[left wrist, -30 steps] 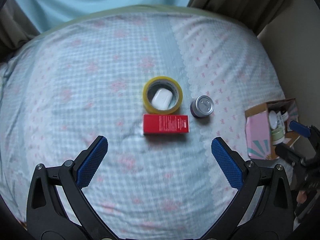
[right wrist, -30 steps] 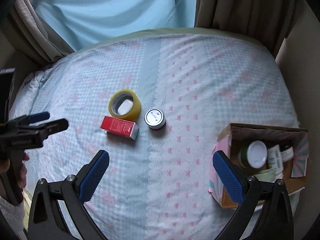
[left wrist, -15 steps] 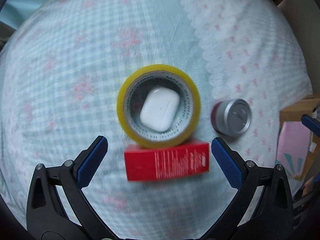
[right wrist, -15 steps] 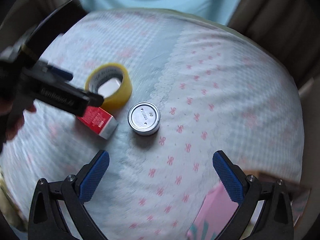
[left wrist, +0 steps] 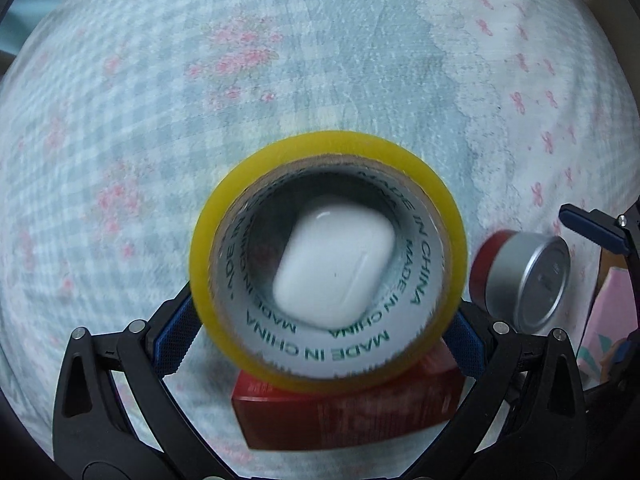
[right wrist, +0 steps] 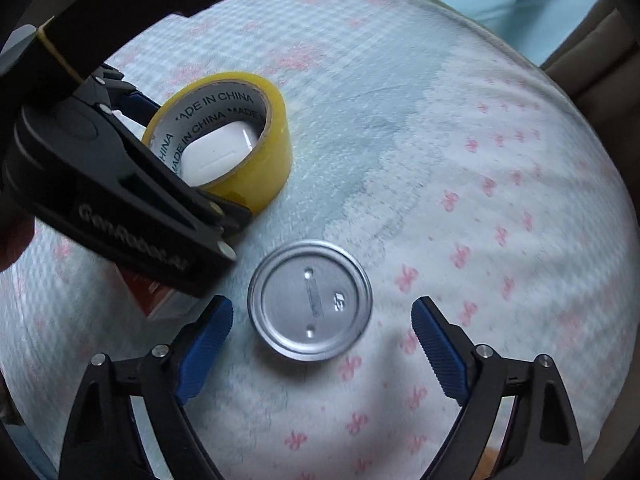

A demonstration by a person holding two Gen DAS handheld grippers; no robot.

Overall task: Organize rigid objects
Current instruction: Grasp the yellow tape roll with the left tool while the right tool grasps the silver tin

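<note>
**Both claws lowered over tape roll and tin**

In the left wrist view, the red box (left wrist: pixel 348 408) was half hidden under the yellow tape roll (left wrist: pixel 328 256), and its print was blurred beyond reading. The left gripper (left wrist: pixel 316 336) was largely covered by the roll, so only parts of its blue pads were seen at either flank. Whether those pads pressed on the roll could not be told. The roll lay flat between the fingers with its open core facing up, and a white earbud case (left wrist: pixel 334 264) was seen inside, its long axis tilted from lower left to upper right.

In the right wrist view, the box was masked by the left gripper's black body. The round silver tin (right wrist: pixel 310 306) lay lid up, just ahead of the right gripper (right wrist: pixel 322 346). The jaws had just been closing but were kept wide, and nothing was touched by the pads. The checked bedsheet (right wrist: pixel 460 152) lay beneath everything.
</note>
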